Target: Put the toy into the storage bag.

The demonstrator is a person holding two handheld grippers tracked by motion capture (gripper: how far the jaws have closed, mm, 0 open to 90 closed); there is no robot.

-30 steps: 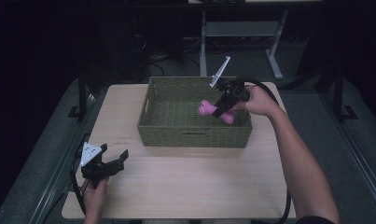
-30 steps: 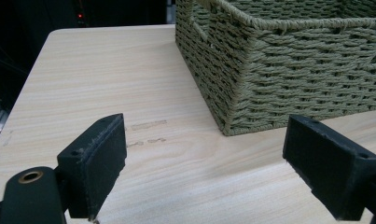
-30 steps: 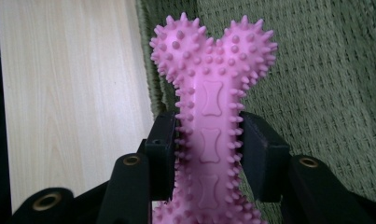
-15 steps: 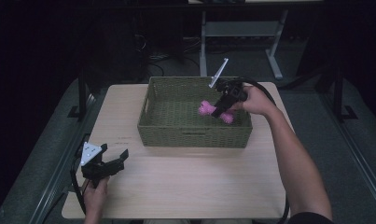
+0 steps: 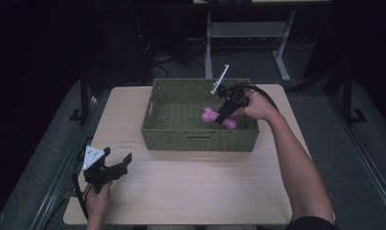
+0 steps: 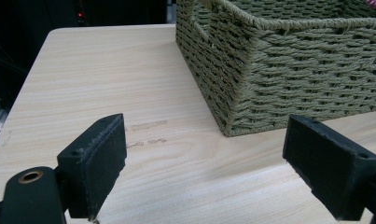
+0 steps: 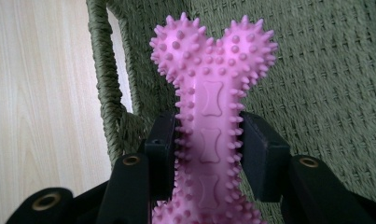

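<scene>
A pink spiky bone toy (image 5: 210, 115) (image 7: 209, 93) is inside the green woven basket (image 5: 162, 125) at the middle of the table. My right gripper (image 5: 225, 116) (image 7: 209, 149) is shut on the toy's shaft, over the basket's right part. Whether the toy touches the basket floor, I cannot tell. My left gripper (image 5: 124, 163) (image 6: 204, 172) stands open near the table's front left corner, nothing between its jaws. The basket's near corner (image 6: 232, 107) lies ahead of it in the left gripper view.
The light wooden table (image 5: 200, 191) has free room in front of the basket and at its left. Faint marks (image 6: 146, 133) show on the wood near the left gripper. Dark floor and a metal stand (image 5: 277, 52) lie behind the table.
The right gripper with the pink toy has shifted slightly inside the basket. The left gripper has stayed in place.
</scene>
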